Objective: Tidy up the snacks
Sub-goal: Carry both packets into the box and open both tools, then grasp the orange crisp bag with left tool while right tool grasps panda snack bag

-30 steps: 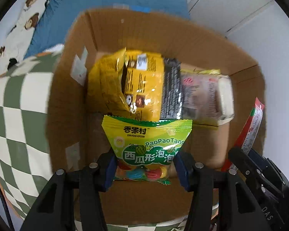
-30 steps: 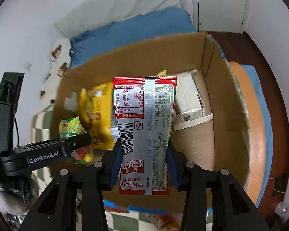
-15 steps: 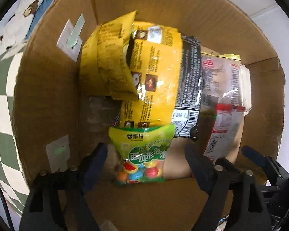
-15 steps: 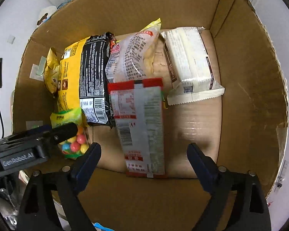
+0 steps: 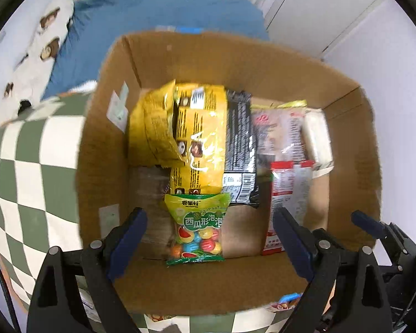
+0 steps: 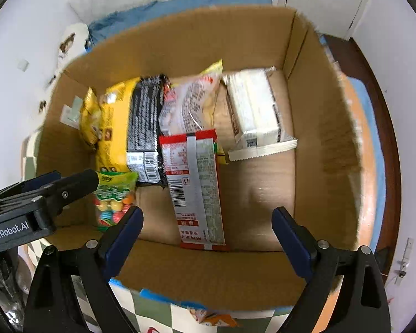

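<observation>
A green candy bag (image 5: 198, 227) lies flat on the floor of the cardboard box (image 5: 235, 63). My left gripper (image 5: 208, 216) hovers above it, jaws wide and still opening, touching nothing. A red-and-silver packet (image 6: 194, 183) lies beside it on the floor of the box (image 6: 324, 138). Over it hangs my right gripper (image 6: 208, 213), likewise spreading, its pads clear of the packet. In the left wrist view the red packet (image 5: 287, 194) sits to the right of the candy. The candy bag (image 6: 113, 197) shows at the left of the right wrist view, partly behind the left gripper's body.
The back of the box holds yellow bags (image 5: 197, 138), a black packet (image 5: 240, 149), a clear printed bag (image 6: 191, 105) and a white pack (image 6: 255, 111). The box stands on a green-and-white checked cloth (image 5: 27, 166). Blue bedding (image 5: 152, 19) lies behind it.
Both grippers went from shut on their packets to wide open. The candy bag and the red packet dropped onto the box floor. Both grippers then drew back up from inside the box.
</observation>
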A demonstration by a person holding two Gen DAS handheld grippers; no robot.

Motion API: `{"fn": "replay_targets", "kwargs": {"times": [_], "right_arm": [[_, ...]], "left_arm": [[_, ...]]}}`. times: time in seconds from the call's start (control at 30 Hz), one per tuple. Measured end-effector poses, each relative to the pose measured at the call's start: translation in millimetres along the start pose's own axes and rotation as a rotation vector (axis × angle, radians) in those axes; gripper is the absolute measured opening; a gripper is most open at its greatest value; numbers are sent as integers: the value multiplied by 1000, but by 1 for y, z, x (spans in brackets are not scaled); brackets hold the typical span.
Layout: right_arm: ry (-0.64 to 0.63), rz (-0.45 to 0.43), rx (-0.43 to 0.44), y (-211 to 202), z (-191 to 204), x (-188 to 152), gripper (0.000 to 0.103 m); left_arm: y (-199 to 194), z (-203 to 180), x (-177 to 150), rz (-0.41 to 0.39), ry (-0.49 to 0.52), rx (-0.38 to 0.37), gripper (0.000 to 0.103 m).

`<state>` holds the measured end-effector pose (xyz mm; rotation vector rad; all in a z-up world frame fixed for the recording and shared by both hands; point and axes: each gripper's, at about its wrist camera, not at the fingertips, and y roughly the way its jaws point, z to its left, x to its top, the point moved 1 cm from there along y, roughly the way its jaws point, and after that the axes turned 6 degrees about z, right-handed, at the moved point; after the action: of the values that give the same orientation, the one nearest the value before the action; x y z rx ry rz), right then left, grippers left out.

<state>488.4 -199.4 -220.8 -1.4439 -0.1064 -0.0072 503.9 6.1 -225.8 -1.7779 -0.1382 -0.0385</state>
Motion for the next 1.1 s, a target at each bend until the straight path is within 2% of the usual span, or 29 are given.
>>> {"fn": "replay_targets", "kwargs": {"times": [0.23,0.43,0.57,0.7,0.83,0.9,1.1], "right_arm": [[-3,-173,-24,-50,-1,-27,96],[9,-269,6,-90,3,-56,96],[3,-297,41,-103,10,-78,96],[-21,-281,60,-94,20,-99,96],[-85,-221,15,-61,30,-129,96],[-109,-172,1,-35,32,-141,96],[-165,-54,-68,30,38,-162,95]], "left_arm": [[-50,-5,-37,-179,37,16,93],[-79,-2,-73,-258,49,8,93],[-86,5,-98,-302,36,39,93],[-75,19,-125,-289,32,59,93],[-50,34,-150,-264,112,201,93],[-28,42,-158,-212,174,266,93],[34,38,-159,-59,444,367,93]]}}
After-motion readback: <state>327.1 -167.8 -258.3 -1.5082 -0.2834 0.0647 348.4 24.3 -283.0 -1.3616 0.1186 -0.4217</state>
